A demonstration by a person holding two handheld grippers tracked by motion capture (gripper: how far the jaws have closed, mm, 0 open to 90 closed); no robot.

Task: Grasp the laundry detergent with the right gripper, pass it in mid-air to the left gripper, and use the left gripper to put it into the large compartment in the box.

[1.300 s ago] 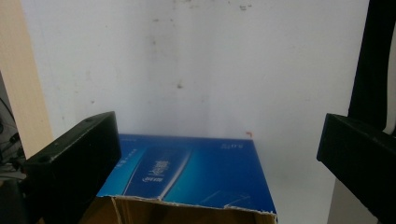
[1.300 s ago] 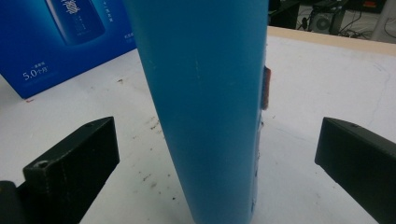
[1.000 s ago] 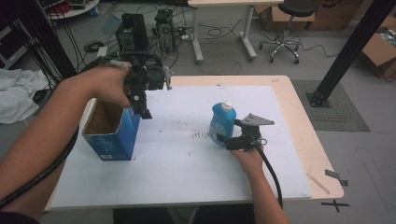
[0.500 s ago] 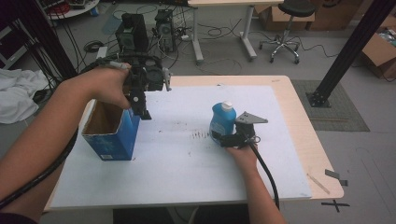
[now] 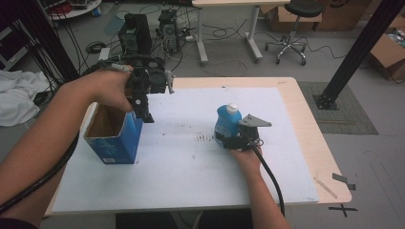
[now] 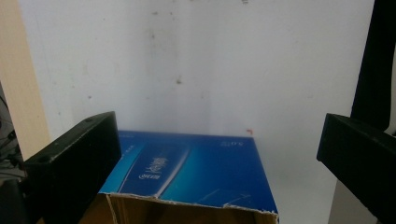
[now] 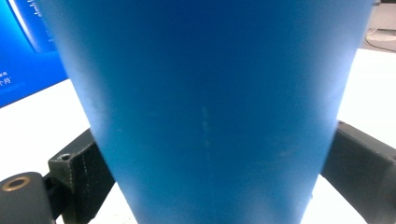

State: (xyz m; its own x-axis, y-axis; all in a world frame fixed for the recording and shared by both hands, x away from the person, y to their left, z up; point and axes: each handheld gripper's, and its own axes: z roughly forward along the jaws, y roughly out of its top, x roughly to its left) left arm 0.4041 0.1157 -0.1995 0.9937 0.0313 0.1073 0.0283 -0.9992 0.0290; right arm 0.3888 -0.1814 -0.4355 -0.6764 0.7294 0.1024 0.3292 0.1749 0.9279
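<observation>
While level, right hand-held gripper (image 5: 228, 138) around bottle (image 5: 225, 119)

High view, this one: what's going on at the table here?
A person works with a gripper in each hand. The right gripper has the upright blue bottle between its jaws, which have just been closing on it; the bottle stands on the white table. The left gripper hovers with open jaws over the rim of the open blue box at the table's left. The bottle looks bound for the box, but that's a guess.
</observation>
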